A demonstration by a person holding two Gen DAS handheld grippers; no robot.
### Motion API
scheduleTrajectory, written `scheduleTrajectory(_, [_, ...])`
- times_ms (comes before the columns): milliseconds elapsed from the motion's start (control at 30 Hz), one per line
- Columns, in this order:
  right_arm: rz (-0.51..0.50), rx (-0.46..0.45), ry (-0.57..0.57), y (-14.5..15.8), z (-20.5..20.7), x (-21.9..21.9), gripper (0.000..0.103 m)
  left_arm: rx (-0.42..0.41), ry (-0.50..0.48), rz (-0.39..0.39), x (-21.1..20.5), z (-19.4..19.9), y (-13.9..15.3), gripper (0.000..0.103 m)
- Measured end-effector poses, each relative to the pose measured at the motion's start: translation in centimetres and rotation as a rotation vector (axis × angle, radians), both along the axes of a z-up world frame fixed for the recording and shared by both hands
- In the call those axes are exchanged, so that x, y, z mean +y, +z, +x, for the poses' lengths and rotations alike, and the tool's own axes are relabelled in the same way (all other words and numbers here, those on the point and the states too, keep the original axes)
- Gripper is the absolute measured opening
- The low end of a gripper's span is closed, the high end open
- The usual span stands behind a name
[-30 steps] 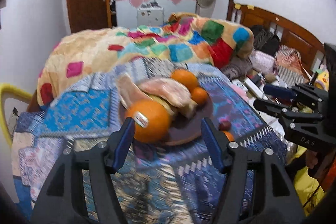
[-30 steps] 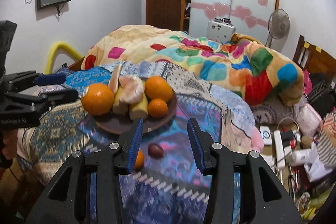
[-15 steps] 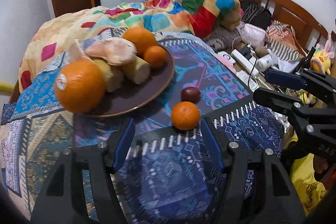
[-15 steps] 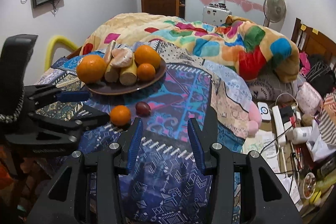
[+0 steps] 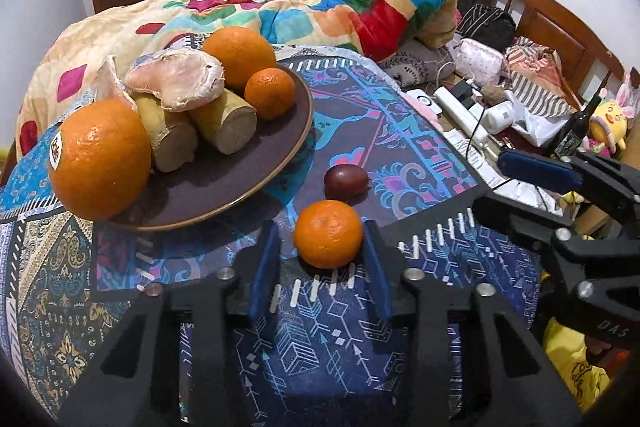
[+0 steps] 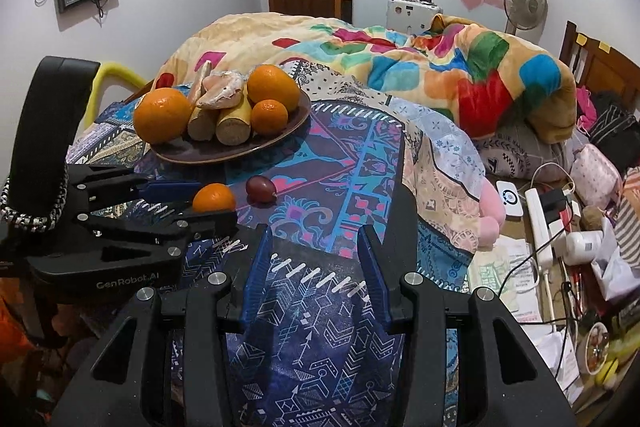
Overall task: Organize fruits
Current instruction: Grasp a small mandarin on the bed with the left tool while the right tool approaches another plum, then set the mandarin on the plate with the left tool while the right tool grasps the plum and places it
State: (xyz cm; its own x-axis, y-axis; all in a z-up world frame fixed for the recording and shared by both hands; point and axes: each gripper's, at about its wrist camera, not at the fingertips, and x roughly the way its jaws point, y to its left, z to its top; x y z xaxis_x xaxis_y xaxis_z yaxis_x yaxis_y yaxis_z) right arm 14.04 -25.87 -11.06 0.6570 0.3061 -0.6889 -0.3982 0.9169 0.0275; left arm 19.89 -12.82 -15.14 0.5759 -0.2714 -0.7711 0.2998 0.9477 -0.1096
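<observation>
So the left gripper has its blue-padded fingers spread wide around a small dimpled mandarin sitting on the patterned blue cloth, right pad almost against the peel, left one clearly off it, so nothing's clamped. Just behind it lies a smooth, dark red oval fruit. The shallow brown plate holds a big glossy stickered orange, another orange, a smaller mandarin, two fibrous cut stalk chunks and peeled pale pink pomelo pieces on top. The right wrist camera shows the right gripper hanging open over bare cloth, holding nothing, with the left tool seen side-on by the mandarin.
</observation>
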Motion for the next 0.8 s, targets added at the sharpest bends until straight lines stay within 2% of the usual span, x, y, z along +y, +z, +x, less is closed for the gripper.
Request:
scheduleTrajectory(233, [-0.006, 0.009, 0.007, -0.3, 0.6, 0.7, 0.041, -0.019, -0.004, -0.002, 0.8, -0.7, 0.5, 0.033])
scheduleTrajectory(533, [-0.027, 0.034, 0.050, -0.9, 2.2, 3.2, 0.041, -0.090, 0.049, -0.012, 4.4, -2.0, 2.8, 0.033])
scheduleTrajectory(800, [-0.044, 0.062, 0.079, -1.7, 3.7, 5.1, 0.041, -0.097, 0.081, -0.012, 6.4, -1.7, 2.6, 0.033])
